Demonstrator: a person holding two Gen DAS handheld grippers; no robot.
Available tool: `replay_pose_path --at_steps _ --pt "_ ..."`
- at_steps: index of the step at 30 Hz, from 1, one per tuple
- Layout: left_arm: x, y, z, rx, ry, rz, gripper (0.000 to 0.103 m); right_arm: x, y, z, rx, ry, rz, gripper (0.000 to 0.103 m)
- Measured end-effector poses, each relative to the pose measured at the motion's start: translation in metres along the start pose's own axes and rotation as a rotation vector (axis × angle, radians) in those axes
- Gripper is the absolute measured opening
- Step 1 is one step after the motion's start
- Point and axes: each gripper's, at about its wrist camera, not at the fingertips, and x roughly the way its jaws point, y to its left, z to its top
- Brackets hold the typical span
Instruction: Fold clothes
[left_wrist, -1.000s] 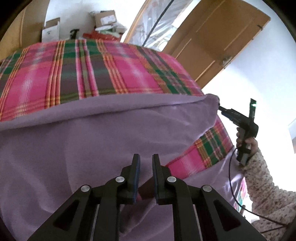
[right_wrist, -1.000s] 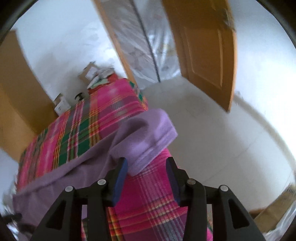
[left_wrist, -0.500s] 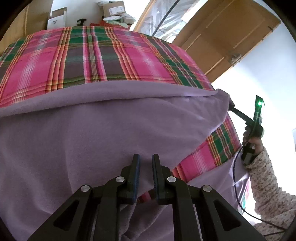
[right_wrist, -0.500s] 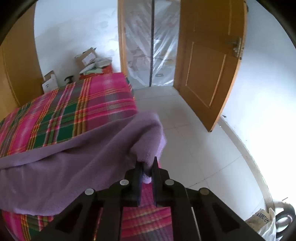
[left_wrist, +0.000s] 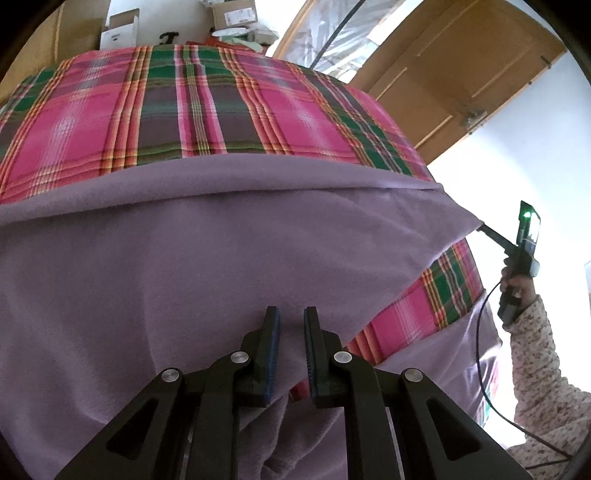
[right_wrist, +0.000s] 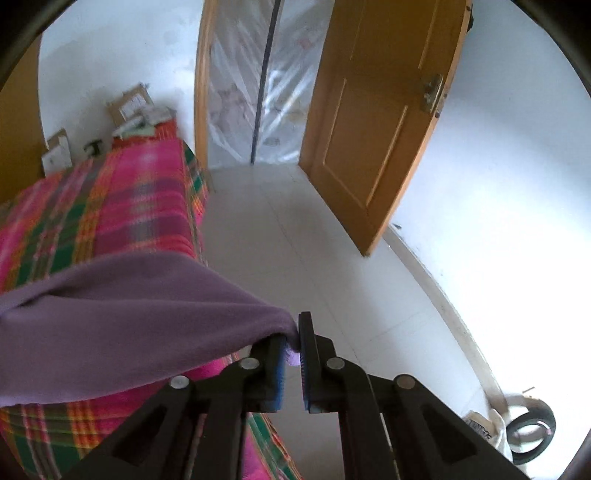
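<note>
Now the right tongs (right_wrist: 293, 341), agape a second ago, clench the purple garment's (left_wrist: 229, 266) three-o'clock corner; left tongs (left_wrist: 290, 332) still grip its edge, stretching it over the bed (left_wrist: 207, 103).

One purple garment (left_wrist: 221, 266) between and ahead of left claw. Two grippers: left gripper (left_wrist: 291, 354), right gripper (right_wrist: 293, 354). One plaid bed cover (left_wrist: 207, 110) beyond claw. One wooden door (right_wrist: 373, 122) ahead-right. Three cardboard boxes (left_wrist: 120, 33) far ahead.
</note>
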Motion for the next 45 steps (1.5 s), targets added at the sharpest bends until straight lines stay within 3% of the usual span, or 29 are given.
replay_pose_path --at_steps 1,5,12,17,21,27,29,33,39,45 --pt "-0.001 0.0 0.0 0.002 -0.002 -0.002 0.013 0.005 0.001 0.0 -0.003 0.035 -0.022 0.018" --pt "-0.012 0.003 0.001 -0.007 -0.027 -0.007 0.013 0.007 0.0 0.001 0.027 0.099 -0.047 0.018" --pt "-0.049 0.024 0.004 -0.036 -0.112 0.047 0.013 -0.016 0.007 0.005 0.001 0.097 -0.136 0.019" --pt "-0.068 0.063 0.005 -0.107 -0.142 0.141 0.013 -0.028 0.011 0.011 -0.008 0.084 -0.217 0.019" --pt "-0.074 0.092 0.003 -0.171 -0.148 0.163 0.013 -0.04 0.011 0.018 0.012 0.057 -0.264 0.019" --pt "-0.062 0.114 0.011 -0.209 -0.138 0.149 0.013 -0.07 0.063 0.02 -0.044 -0.043 0.056 0.02" --pt "-0.057 0.119 0.016 -0.217 -0.136 0.131 0.013 -0.069 0.102 0.013 -0.131 -0.021 0.211 0.02" --pt "-0.051 0.123 0.027 -0.222 -0.141 0.133 0.013 -0.064 0.161 -0.001 -0.216 0.032 0.434 0.02" --pt "-0.043 0.134 0.044 -0.233 -0.162 0.101 0.013 -0.08 0.234 -0.026 -0.402 0.032 0.597 0.02" --pt "-0.041 0.15 0.063 -0.29 -0.201 0.061 0.013 -0.086 0.274 -0.036 -0.484 0.001 0.593 0.02"
